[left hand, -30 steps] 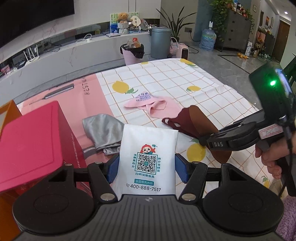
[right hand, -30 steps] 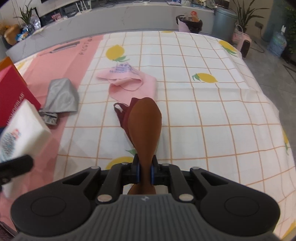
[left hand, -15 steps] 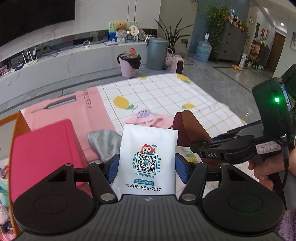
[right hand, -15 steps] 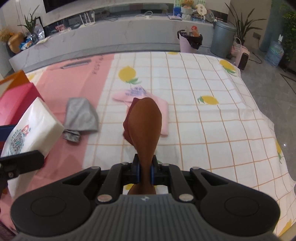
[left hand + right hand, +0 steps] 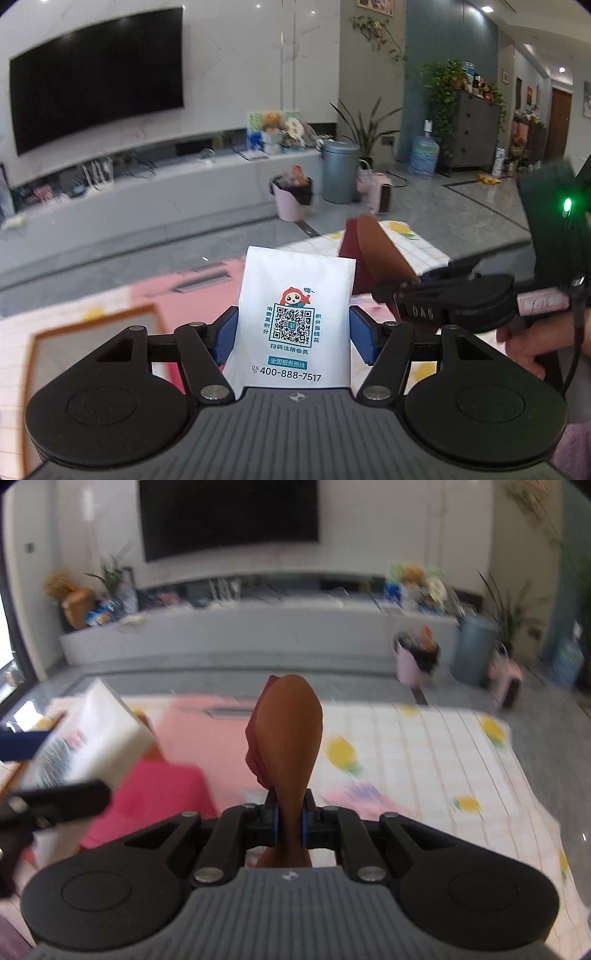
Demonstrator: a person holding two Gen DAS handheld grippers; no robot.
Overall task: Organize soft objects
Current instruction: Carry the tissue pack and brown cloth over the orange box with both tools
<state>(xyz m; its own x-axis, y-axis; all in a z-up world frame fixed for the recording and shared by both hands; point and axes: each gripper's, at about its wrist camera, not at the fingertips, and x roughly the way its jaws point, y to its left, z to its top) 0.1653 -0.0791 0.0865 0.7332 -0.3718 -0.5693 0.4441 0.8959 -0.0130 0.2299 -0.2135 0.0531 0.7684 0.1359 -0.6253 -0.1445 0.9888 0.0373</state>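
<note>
A white tissue pack [image 5: 295,280] with a QR code and a phone number stands upright between the blue pads of my left gripper [image 5: 294,332], which is shut on its sides. My right gripper [image 5: 290,823] is shut on a brown and maroon cap [image 5: 290,731], whose brown brim sticks up ahead of the pads. Both are held in the air above the table. In the left wrist view the right gripper [image 5: 443,302] and the cap [image 5: 373,254] are close on the right. The right wrist view shows the tissue pack [image 5: 88,738] at the left.
Below lies a pink and lemon-print tablecloth [image 5: 424,746] with a pink cloth [image 5: 354,794] on it. A red box [image 5: 162,797] and an orange-edged box [image 5: 92,332] stand at the left. A pink bin [image 5: 291,195] and a grey bin [image 5: 340,173] are on the floor beyond.
Both grippers have risen and tilted up with their loads still gripped. The table has dropped low in both views, the TV wall now fills the top, and the grey cloth is out of sight.
</note>
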